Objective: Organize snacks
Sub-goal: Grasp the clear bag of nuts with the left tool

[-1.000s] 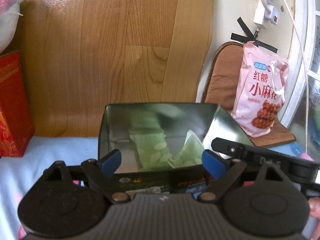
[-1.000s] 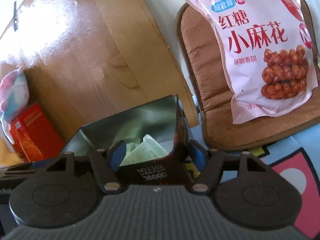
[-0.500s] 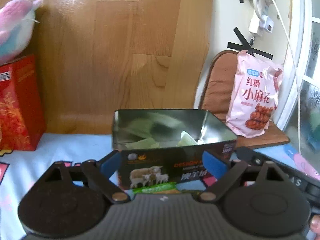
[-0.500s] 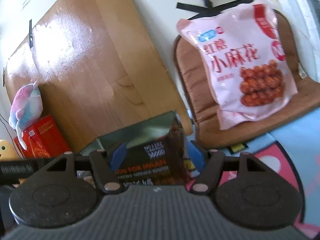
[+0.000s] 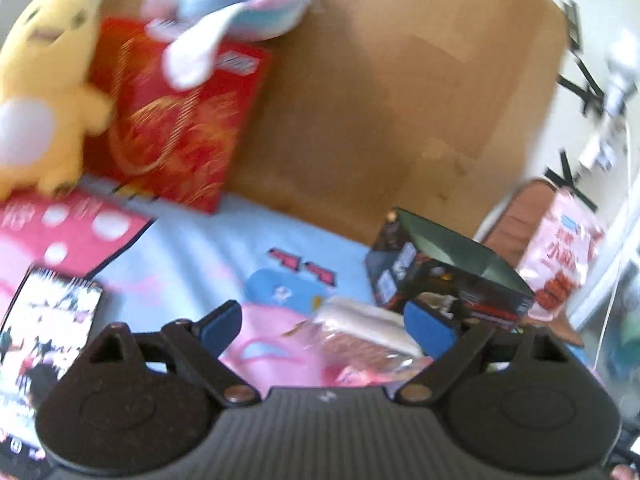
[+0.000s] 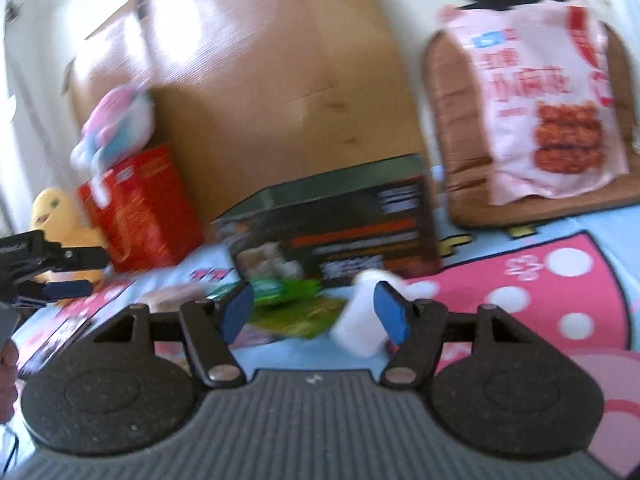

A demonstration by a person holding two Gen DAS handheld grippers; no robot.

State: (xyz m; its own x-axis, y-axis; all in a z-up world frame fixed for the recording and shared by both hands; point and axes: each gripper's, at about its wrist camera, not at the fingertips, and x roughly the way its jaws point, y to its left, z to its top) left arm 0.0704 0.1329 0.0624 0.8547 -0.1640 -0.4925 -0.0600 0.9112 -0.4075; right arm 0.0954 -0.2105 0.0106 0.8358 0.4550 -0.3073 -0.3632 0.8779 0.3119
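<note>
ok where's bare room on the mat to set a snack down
Free: the blue stretch of mat between the red box and the open tin, and the pink dotted patch right of the tin below the brown cushion. Crowded: directly in front of the tin, where the green packet and white packet lie.

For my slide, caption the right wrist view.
Open right gripper above loose snack packets, facing the dark tin on the cartoon mat.

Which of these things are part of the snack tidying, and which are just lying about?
Part of the job:
tin
green packet
white packet
clear-wrapped snack
pink bag
left gripper
right gripper

Just lying about:
yellow plush
pink-blue plush
red box
cushion
wooden board
</note>
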